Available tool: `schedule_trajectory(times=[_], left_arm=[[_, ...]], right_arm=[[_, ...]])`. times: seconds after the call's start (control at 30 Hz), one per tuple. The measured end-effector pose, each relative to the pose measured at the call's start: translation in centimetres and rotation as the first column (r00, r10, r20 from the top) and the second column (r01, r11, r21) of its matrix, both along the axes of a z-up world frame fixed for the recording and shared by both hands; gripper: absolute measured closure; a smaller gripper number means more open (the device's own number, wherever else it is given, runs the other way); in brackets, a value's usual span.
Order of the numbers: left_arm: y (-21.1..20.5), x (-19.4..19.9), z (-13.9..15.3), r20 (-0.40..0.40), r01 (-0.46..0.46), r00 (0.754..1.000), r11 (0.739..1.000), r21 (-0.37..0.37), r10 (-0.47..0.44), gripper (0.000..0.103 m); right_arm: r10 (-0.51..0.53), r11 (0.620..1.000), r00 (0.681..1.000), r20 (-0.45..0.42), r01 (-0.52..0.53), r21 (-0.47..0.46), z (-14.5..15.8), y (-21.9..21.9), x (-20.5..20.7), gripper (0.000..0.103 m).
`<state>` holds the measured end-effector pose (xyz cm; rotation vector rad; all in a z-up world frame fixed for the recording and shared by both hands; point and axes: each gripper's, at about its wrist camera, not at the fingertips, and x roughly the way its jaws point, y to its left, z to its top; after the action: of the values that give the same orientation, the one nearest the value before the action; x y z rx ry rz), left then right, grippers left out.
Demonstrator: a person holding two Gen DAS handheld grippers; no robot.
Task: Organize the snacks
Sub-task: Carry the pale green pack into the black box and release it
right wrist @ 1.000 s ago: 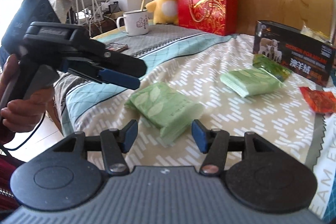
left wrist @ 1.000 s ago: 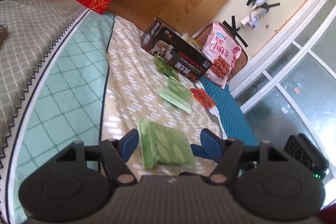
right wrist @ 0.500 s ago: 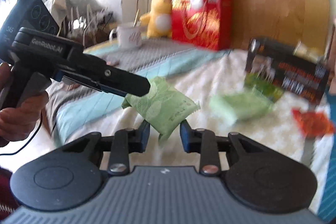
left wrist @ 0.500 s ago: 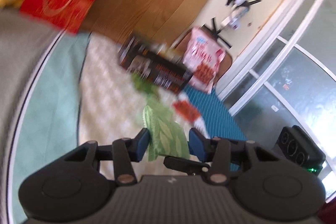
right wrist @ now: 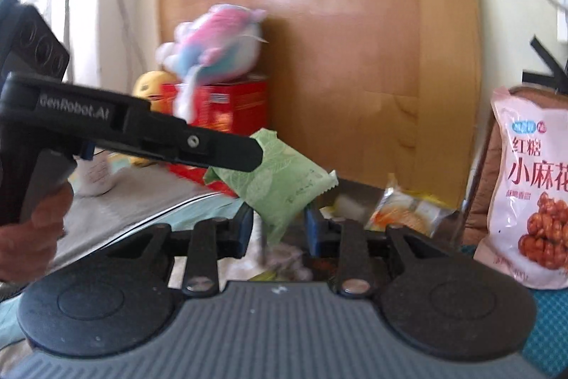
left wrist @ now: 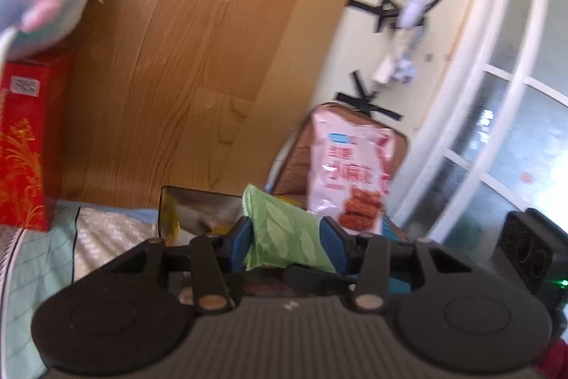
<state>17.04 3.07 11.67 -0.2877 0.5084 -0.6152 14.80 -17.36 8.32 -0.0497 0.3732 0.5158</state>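
Crinkly green leaf-printed snack packet (left wrist: 284, 233) pinched between blue pads of left tool (left wrist: 287, 238), lifted above the bed. Same packet's lower edge clamped in right tool (right wrist: 278, 224); glossy pink snack bag (right wrist: 530, 190) standing nearby.

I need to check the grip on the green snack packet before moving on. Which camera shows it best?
The right wrist view: the green snack packet shows nearly whole, its crimped end clear, held by the left gripper and right gripper. The left wrist view shows only its narrow edge, blurred, between the blue pads.

The bed (left wrist: 106, 229) carries a red box (left wrist: 21, 144) and seemingly a pink snack bag (right wrist: 529, 187).
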Motion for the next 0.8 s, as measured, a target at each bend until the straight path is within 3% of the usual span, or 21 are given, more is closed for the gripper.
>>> schedule_trajectory(times=[0.13,0.27,0.33,0.5,0.63,0.8], left_arm=[[-0.9,4.6,-2.7,-0.068,-0.042,0.997,0.999,0.027,0.043,0.061],[-1.4,6.9,-4.8,-0.105,-0.086,0.990,0.994,0.065,0.092,0.055],[-1.2,6.9,-5.0,-0.105,-0.106,0.988,0.991,0.081,0.114,0.054],[2.8,2.9,-3.7,-0.059,-0.131,0.990,0.991,-0.014,0.130,0.049],[4.4,1.0,-5.5,-0.170,-0.105,0.981,0.994,-0.030,0.099,0.046],[3.6,1.6,-9.4,-0.325,-0.097,0.942,0.995,-0.039,0.079,0.040]], right_arm=[[-0.013,1.000,0.999,-0.045,0.013,0.000,-1.5,-0.6,4.0,0.069],[-0.024,1.000,0.995,-0.093,0.023,-0.015,-3.1,-0.6,6.4,0.065],[-0.037,0.999,0.995,-0.092,0.037,-0.003,-3.4,-1.1,6.5,0.060],[-0.052,0.992,0.996,-0.068,0.059,0.108,-2.3,-4.5,3.4,0.059],[-0.010,0.990,0.991,-0.137,0.029,0.137,-3.1,-6.1,0.8,0.059],[0.007,0.994,0.967,-0.256,0.020,0.106,-5.9,-4.2,0.1,0.058]])
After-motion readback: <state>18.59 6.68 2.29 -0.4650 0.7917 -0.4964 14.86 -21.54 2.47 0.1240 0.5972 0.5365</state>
